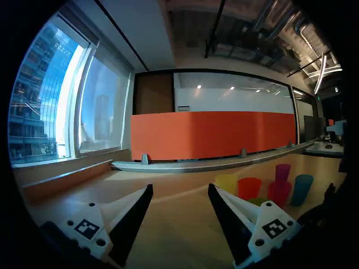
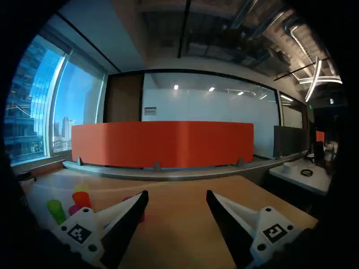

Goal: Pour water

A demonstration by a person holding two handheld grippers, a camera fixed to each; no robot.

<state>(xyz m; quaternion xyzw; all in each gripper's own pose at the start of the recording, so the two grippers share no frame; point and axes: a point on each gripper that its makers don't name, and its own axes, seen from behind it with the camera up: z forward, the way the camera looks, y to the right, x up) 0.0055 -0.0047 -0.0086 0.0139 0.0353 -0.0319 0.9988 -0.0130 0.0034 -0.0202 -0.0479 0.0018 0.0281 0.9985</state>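
Observation:
Several coloured plastic cups stand on a wooden table point(image 1: 179, 224). In the left gripper view they cluster at the right: a yellow cup point(image 1: 226, 183), an orange cup point(image 1: 249, 187), a magenta cup point(image 1: 282, 172) above a pink-red one point(image 1: 279, 193), a blue cup point(image 1: 302, 189), and a green cup point(image 1: 257, 201) half hidden behind my right finger. My left gripper point(image 1: 179, 188) is open and holds nothing. In the right gripper view the cups sit low at the left: a green cup point(image 2: 56, 210), an orange cup point(image 2: 81, 199), a yellow cup point(image 2: 81, 188). My right gripper point(image 2: 176, 193) is open over the table point(image 2: 179, 224), with nothing between its fingers.
An orange partition point(image 1: 211, 134) on a metal rail borders the table's far edge. Tall windows point(image 1: 54, 112) run along the left. A second desk point(image 2: 300, 172) with small items stands to the right, across a gap.

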